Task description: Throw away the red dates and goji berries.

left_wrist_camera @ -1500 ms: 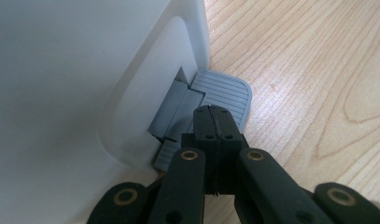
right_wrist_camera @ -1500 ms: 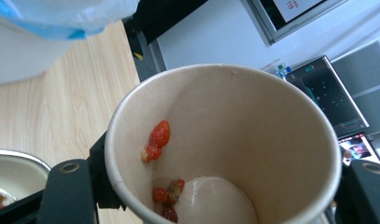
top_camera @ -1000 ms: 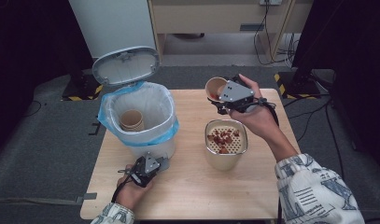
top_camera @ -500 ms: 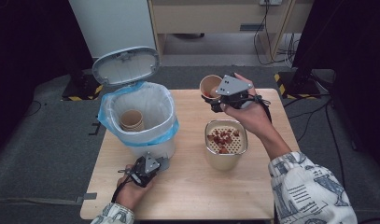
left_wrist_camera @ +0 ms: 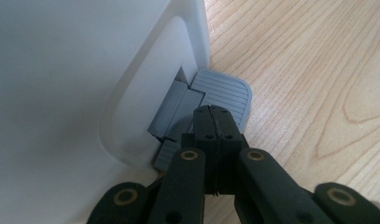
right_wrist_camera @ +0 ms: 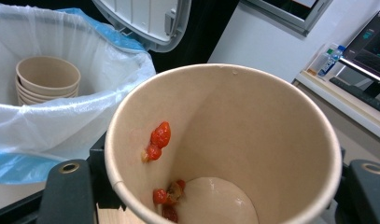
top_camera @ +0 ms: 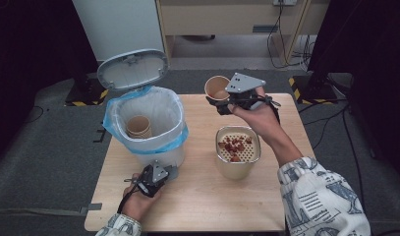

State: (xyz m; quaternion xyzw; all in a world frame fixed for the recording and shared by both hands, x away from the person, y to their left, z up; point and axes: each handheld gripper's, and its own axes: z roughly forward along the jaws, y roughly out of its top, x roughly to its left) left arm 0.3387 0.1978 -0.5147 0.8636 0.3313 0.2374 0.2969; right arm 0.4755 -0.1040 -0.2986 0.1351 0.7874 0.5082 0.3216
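Observation:
A tan paper cup (top_camera: pixel 216 88) is clamped in my right gripper (top_camera: pixel 221 100), held in the air over the table's far edge, right of the bin. In the right gripper view the cup (right_wrist_camera: pixel 253 126) sits between the two jaws of the right gripper (right_wrist_camera: pixel 220 191), with a few red food bits (right_wrist_camera: pixel 159 136) stuck to its inner wall. A white pedal bin (top_camera: pixel 147 123) with a blue-edged bag stands at the left with its lid (top_camera: pixel 132 69) up. My left gripper (top_camera: pixel 160 174) is shut, and its tips (left_wrist_camera: pixel 214 113) rest on the grey pedal (left_wrist_camera: pixel 227 93).
Stacked paper cups (top_camera: pixel 138 126) lie inside the bin (right_wrist_camera: pixel 47 77). A metal pot with a perforated strainer (top_camera: pixel 238 156) holding red scraps stands on the wooden table (top_camera: pixel 207 206) below the right hand. Cables and a cabinet lie beyond the table.
My right gripper has drifted slightly left toward the bin with the cup in it. The left gripper has stayed on the pedal and the lid stays up.

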